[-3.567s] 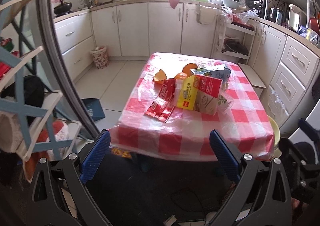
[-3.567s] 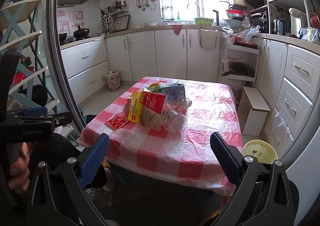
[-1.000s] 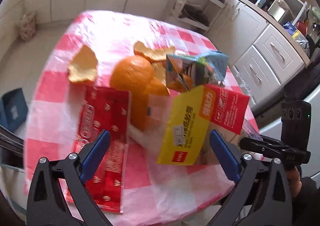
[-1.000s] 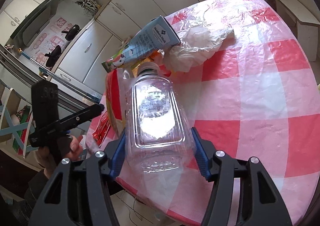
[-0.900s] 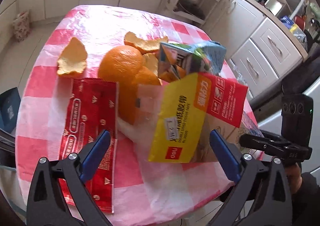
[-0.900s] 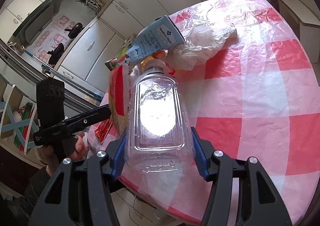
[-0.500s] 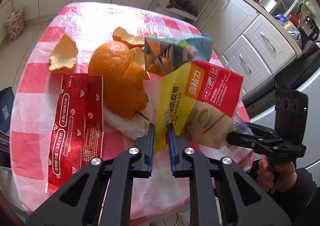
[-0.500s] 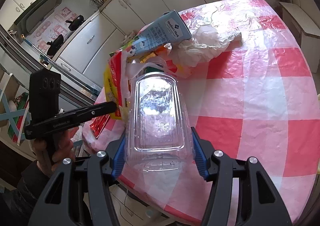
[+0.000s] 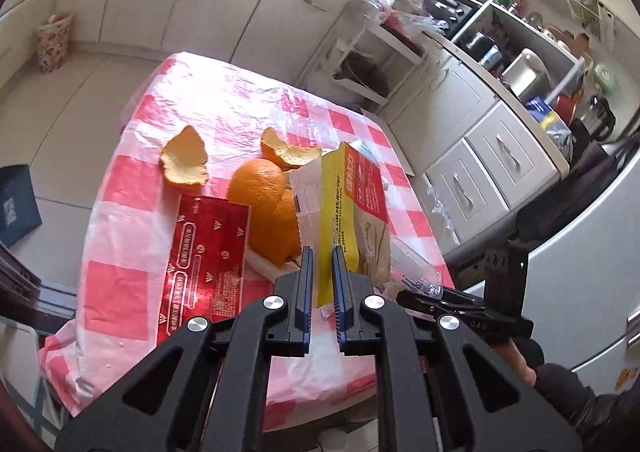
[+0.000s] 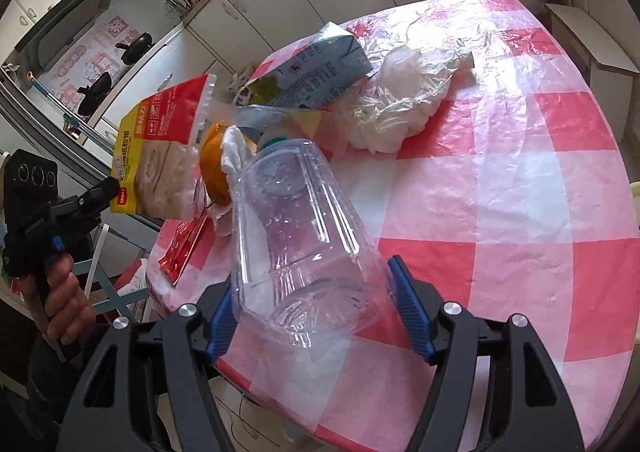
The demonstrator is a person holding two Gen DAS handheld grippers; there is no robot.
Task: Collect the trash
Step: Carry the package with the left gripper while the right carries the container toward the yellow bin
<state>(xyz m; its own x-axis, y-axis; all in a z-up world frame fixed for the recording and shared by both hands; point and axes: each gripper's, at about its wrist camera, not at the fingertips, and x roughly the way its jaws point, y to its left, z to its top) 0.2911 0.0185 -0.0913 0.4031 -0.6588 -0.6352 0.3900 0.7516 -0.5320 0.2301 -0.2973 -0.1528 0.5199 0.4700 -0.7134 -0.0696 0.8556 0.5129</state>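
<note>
From left to right on the checked tablecloth (image 9: pixel 132 236) we see a piece of orange peel (image 9: pixel 186 161), a red wrapper (image 9: pixel 204 264) whose print is too small to read, an orange (image 9: pixel 260 187), and a yellow-and-red tissue pack (image 9: pixel 352 211) printed "deli" at its lower corner. The left gripper (image 9: pixel 321 286) is clamped on the pack's bottom edge, pads nearly together, the pack lifted clear of the cloth. In the right wrist view we find a blue carton (image 10: pixel 316 67), its lettering blurred, and crumpled clear plastic (image 10: pixel 400 107). The right gripper (image 10: pixel 316 316), its jaws just opened wider, brackets the base of a clear plastic bottle (image 10: pixel 296 236); its right pad stands off the wall.
</note>
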